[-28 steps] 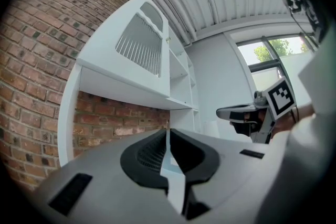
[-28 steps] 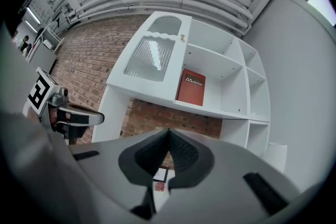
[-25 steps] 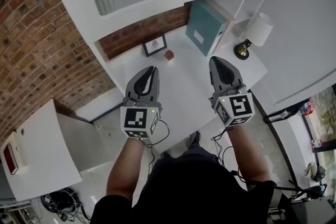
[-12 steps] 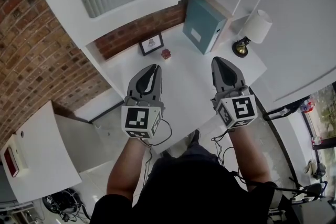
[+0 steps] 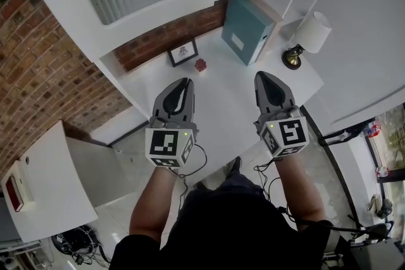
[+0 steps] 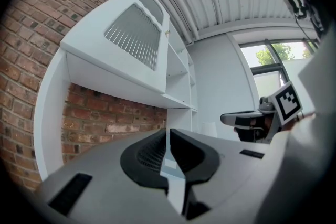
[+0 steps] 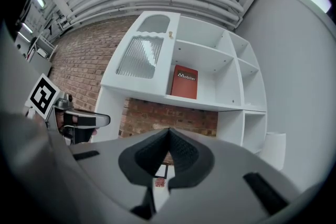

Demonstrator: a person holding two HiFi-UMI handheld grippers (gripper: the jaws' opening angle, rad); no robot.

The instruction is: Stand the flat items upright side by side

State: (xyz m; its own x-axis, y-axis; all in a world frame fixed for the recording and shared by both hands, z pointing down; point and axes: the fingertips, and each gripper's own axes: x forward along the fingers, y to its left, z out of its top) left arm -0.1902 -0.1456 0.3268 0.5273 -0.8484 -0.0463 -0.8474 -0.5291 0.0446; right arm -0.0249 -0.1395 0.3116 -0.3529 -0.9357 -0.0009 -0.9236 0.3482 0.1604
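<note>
Tongs status: left gripper (image 5: 184, 81) and right gripper (image 5: 263, 74) are both clenched on nothing, held level above the near part of the white desk (image 5: 221, 107). Recommended next action: spread one pair of jaws before advancing, then take a flat item by its upper edge. Candidate items lie well ahead: a small picture frame (image 5: 183, 52) leaning on the brick wall, and a teal box file (image 5: 247, 28) tilted against the shelf upright at back right. A small red object (image 5: 201, 64) sits just beside the frame; a lamp (image 5: 313, 35) stands near the box file. Both may obstruct. Farther up, a red book (image 7: 184, 82) stands on a shelf.
</note>
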